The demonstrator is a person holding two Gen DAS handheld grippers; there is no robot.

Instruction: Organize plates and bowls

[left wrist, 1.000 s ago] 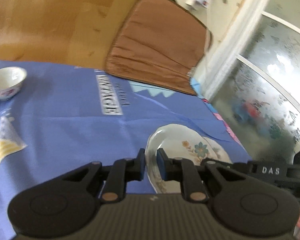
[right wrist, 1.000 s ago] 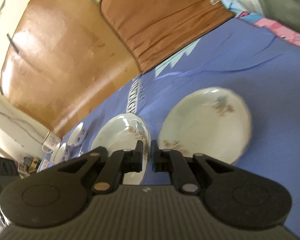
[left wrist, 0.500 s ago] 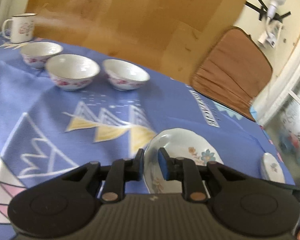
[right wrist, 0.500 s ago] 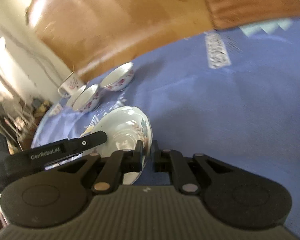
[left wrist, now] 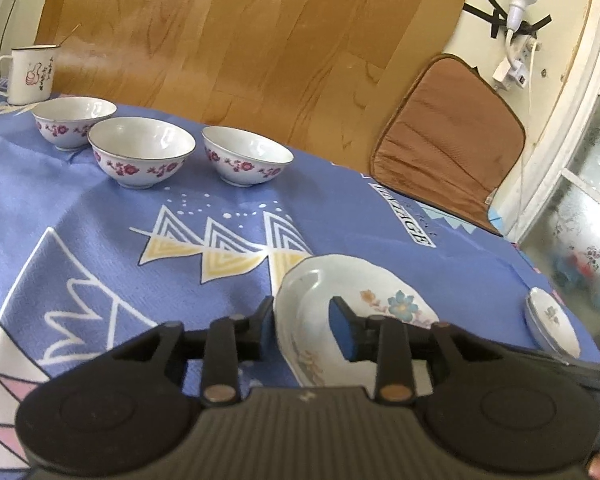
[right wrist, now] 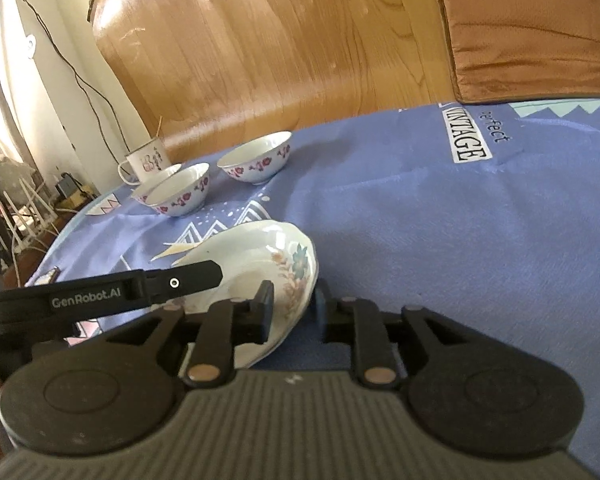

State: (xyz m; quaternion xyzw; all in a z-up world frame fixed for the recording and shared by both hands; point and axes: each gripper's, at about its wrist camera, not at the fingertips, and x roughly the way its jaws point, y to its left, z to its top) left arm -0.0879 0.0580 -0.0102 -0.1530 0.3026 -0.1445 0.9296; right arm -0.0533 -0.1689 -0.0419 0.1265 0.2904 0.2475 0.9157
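Left gripper (left wrist: 302, 326): fingers are standing apart, straddling the near-left rim of the plate (left wrist: 356, 312), one finger outside it and one inside the well; neither pad is visibly pressing, so the grip is released. Right gripper (right wrist: 292, 306): fingers are likewise spread, bracketing the plate's (right wrist: 260, 264) right rim, not clamped on it.

In the right wrist view the left gripper's (right wrist: 100, 296) arm is reaching in from 9 o'clock across the plate, which is sitting tilted, its left side raised, on the cloth (right wrist: 460, 240). In the left wrist view the plate is lying at 6 o'clock, directly ahead of the fingers, its blue flower facing up.

A second plate (left wrist: 552, 320) is lying at 4 o'clock near the cloth's (left wrist: 100, 220) edge, well apart from the first.

Three bowls (left wrist: 142, 152) are standing upright in a row at 11 o'clock, the left two touching or nearly so, the third just beside them. A mug (left wrist: 26, 76) is standing behind them at 10 o'clock.

A brown cushion (left wrist: 448, 136) is leaning at 2 o'clock against the wood panel (left wrist: 240, 32).
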